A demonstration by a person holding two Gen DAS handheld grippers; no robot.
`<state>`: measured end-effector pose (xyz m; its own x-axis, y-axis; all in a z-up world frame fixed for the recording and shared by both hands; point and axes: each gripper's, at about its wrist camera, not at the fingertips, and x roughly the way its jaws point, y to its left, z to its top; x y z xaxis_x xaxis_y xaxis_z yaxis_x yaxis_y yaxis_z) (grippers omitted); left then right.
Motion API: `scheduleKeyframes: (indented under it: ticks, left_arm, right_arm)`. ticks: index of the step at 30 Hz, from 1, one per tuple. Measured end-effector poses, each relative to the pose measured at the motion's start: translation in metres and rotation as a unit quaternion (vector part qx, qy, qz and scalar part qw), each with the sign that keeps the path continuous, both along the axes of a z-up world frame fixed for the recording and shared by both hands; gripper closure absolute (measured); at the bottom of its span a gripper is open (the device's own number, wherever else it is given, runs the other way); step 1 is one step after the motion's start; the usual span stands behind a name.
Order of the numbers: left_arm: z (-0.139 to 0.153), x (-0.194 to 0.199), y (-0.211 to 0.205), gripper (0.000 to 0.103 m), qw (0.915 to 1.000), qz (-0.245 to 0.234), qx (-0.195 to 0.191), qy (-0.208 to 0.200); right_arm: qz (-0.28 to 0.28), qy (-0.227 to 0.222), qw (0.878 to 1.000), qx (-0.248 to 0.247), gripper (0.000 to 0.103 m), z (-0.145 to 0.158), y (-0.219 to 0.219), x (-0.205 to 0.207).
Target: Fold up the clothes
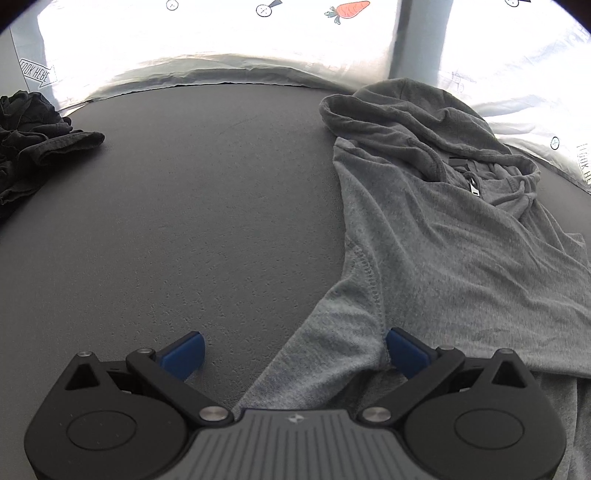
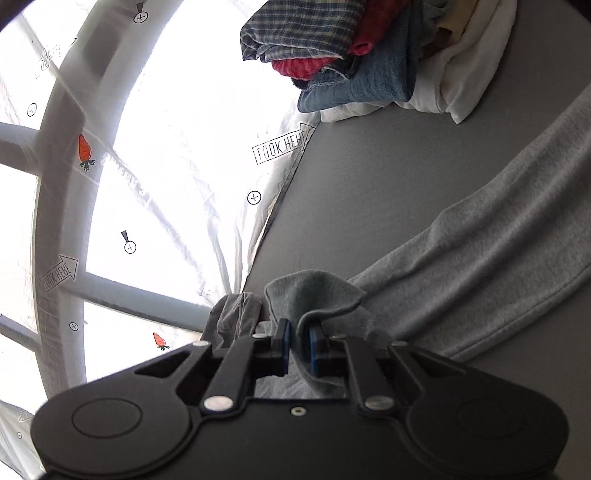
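Left gripper [image 1: 295,350]: jaws wide over grey hoodie [image 1: 443,229] sleeve on bench [image 1: 203,203]. Right gripper [image 2: 298,349]: jaws pinching hoodie cloth.

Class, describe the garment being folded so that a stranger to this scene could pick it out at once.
Start from the dark grey table. Its right side holds a spread-out light grey hoodie, hood towards the bright curtain. Unlike the crumpled black clothes at the left, it lies flat and shows a zip pull at the neck.

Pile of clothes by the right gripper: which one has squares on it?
The checked shirt on top of the pile. It has blue plaid squares; the red cloth, blue towel and white cloth are plain.
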<state>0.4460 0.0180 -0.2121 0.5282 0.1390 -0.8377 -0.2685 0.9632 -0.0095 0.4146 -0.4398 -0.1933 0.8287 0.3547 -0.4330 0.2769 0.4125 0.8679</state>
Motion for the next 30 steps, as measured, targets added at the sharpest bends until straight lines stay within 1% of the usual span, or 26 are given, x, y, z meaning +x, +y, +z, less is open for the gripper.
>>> scheduleKeyframes:
  ticks: [4, 7, 9, 14, 17, 19, 22, 30]
  left_arm:
    - [0.001, 0.006, 0.003, 0.0, 0.9995, -0.027, -0.002, 0.015]
    - [0.001, 0.01, 0.007, 0.0, 0.9989, -0.041, -0.009, 0.022]
    - [0.001, 0.01, 0.007, 0.0, 0.9984, -0.051, -0.007, 0.021]
    - [0.0, 0.011, 0.009, 0.0, 0.9972, -0.073, -0.006, 0.015]
    - [0.0, 0.014, 0.012, 0.0, 0.9952, -0.096, -0.007, 0.014]
    - [0.0, 0.015, 0.013, 0.0, 0.9937, -0.111, -0.009, 0.014]
    - [0.0, 0.015, 0.014, 0.0, 0.9928, -0.119, -0.008, 0.009]
    - [0.0, 0.014, 0.014, 0.0, 0.992, -0.126, -0.007, 0.003]
  right_arm:
    - [0.001, 0.002, 0.997, 0.075, 0.092, -0.013, 0.029, 0.004]
    - [0.007, 0.003, 0.992, 0.128, 0.092, -0.023, 0.053, 0.009]
    - [0.013, 0.009, 0.989, 0.147, 0.092, -0.027, 0.069, 0.014]
    - [0.057, 0.021, 0.986, 0.155, 0.092, -0.029, 0.108, 0.037]
    - [0.088, 0.029, 0.983, 0.157, 0.092, -0.029, 0.126, 0.054]
    - [0.11, 0.037, 0.982, 0.15, 0.092, -0.031, 0.142, 0.067]
    - [0.14, 0.05, 0.978, 0.143, 0.092, -0.035, 0.165, 0.086]
    - [0.172, 0.082, 0.971, 0.147, 0.092, -0.048, 0.201, 0.108]
